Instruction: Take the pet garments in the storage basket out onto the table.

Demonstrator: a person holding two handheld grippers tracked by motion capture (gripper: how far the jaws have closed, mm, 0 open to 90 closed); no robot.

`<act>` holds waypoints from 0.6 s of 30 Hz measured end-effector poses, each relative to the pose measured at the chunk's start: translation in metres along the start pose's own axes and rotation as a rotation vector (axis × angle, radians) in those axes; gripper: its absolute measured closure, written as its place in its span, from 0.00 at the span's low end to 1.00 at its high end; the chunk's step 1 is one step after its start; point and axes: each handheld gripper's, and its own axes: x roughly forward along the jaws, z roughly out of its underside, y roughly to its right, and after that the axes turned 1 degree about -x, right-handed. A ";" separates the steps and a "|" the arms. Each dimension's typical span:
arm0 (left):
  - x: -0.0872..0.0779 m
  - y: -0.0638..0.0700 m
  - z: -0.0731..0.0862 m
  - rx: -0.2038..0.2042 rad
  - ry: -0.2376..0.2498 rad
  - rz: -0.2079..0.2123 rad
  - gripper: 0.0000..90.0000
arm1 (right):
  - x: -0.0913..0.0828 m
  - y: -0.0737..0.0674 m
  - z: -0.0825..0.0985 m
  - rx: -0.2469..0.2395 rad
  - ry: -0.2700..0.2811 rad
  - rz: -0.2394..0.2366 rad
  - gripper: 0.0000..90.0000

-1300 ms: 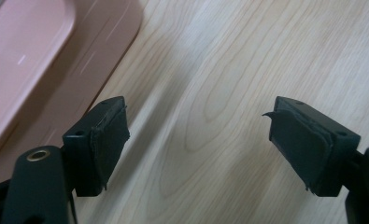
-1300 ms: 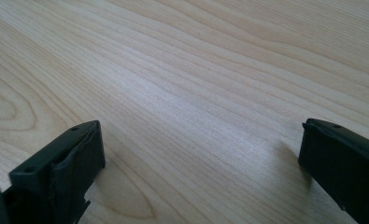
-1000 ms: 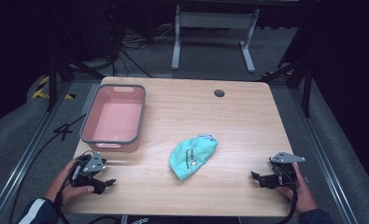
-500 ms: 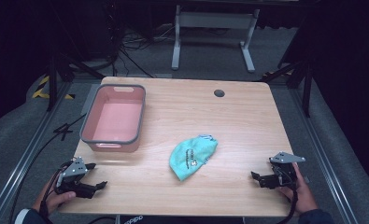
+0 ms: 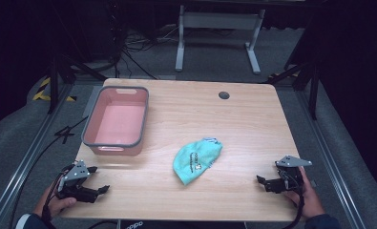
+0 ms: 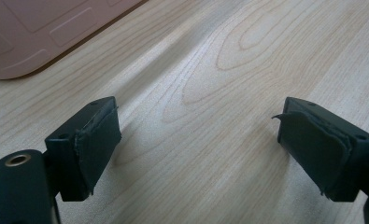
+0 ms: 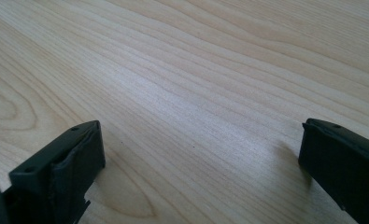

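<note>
Left to right across the pale wooden table (image 5: 243, 119).

Left gripper (image 5: 99, 180): low at the near left corner, held in a hand (image 5: 57, 204) entering from the bottom edge. Jaws have just been opening and now stand wide; the left gripper view has bare wood between the black pads (image 6: 95, 144), nothing held. It points inward across the table, roughly level.

Pink rectangular plastic bin with grey rim (image 5: 143, 114): far left, empty as far as can be seen, just beyond the left gripper.

Crumpled teal cloth cap with printed logo (image 5: 197, 159): lies flat near the table's middle, toward the near edge, well apart from both grippers and beside the bin, not touching it.

Right gripper (image 5: 264, 181): near right corner, hand (image 5: 310, 198) behind it, jaws spread wide over bare wood, empty. Points left toward the cap.

Judgement: the step in hand looks like an approach to the cap. To do it well, come in low with the jaws wide, bite a raised fold rather than a flat patch, and close fully before lifting, since soft fabric slips. The bin's near wall needs clearance on the way over.
</note>
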 end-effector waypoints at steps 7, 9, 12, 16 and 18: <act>0.000 0.000 0.000 0.000 0.000 0.000 0.15 | 0.000 0.000 0.000 0.000 0.000 0.000 0.01; 0.000 0.000 0.000 0.000 0.000 0.000 0.15 | 0.000 0.000 0.000 0.000 0.000 0.000 0.01; 0.000 0.000 0.000 -0.002 0.000 -0.002 0.15 | 0.000 0.000 0.000 0.000 0.001 0.000 0.01; 0.000 0.000 0.000 -0.002 -0.003 -0.007 0.15 | 0.000 0.000 0.000 0.000 0.000 0.000 0.01; 0.000 0.000 0.000 -0.003 -0.002 -0.007 0.15 | 0.000 0.000 0.000 -0.001 0.000 0.000 0.01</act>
